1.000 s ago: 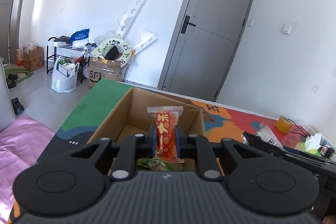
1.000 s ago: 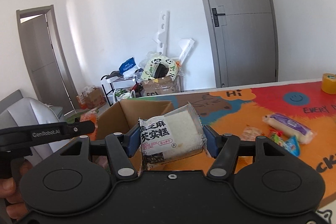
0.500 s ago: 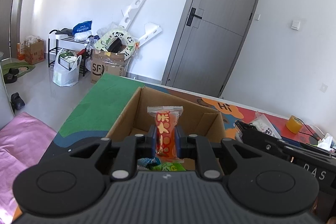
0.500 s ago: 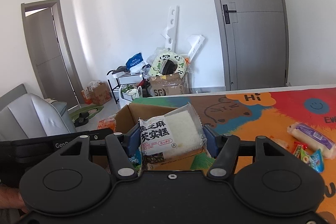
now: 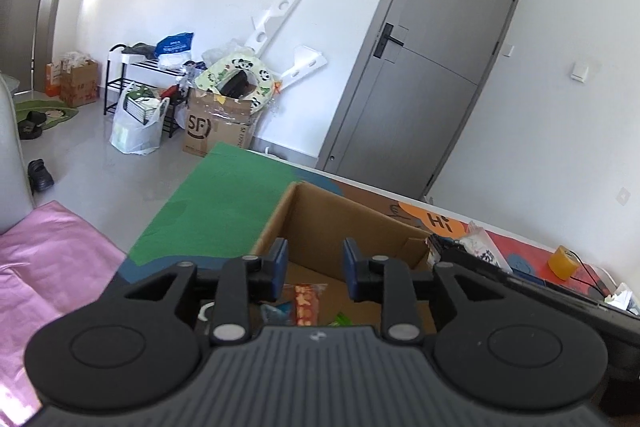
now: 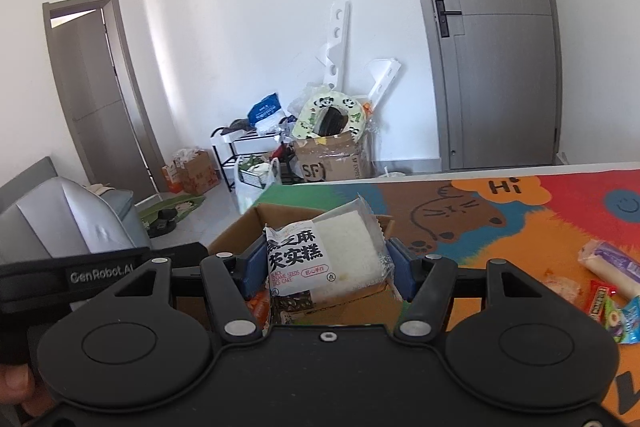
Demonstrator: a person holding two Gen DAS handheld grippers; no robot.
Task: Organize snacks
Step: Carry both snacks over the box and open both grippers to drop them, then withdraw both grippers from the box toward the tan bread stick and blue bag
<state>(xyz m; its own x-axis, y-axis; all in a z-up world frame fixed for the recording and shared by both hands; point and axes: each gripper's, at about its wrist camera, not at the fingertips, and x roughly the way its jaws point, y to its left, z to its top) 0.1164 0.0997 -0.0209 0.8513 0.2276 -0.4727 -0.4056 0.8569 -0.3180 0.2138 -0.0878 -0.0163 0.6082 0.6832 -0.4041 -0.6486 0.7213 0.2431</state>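
Observation:
An open cardboard box (image 5: 360, 219) stands on the colourful table mat. My left gripper (image 5: 313, 269) hangs over it with its jaws opening and nothing between the blue pads. The orange-red snack packet (image 5: 306, 303) lies below it inside the box among other wrappers. My right gripper (image 6: 326, 261) is shut on a white rice cake packet (image 6: 326, 253) with black lettering, held above the near side of the box (image 6: 240, 227). The left gripper's black body (image 6: 100, 269) shows at the left of the right wrist view.
Loose snacks lie on the mat (image 6: 520, 227) at the right: a white and purple packet (image 6: 610, 263) and small bright wrappers (image 6: 612, 311). A yellow tape roll (image 5: 564, 261) and a tissue sit far right. Beyond the table are a grey door, boxes and bags.
The left gripper has let go of the orange-red packet, which has dropped into the box. The right gripper carried the rice cake packet leftward, over the box.

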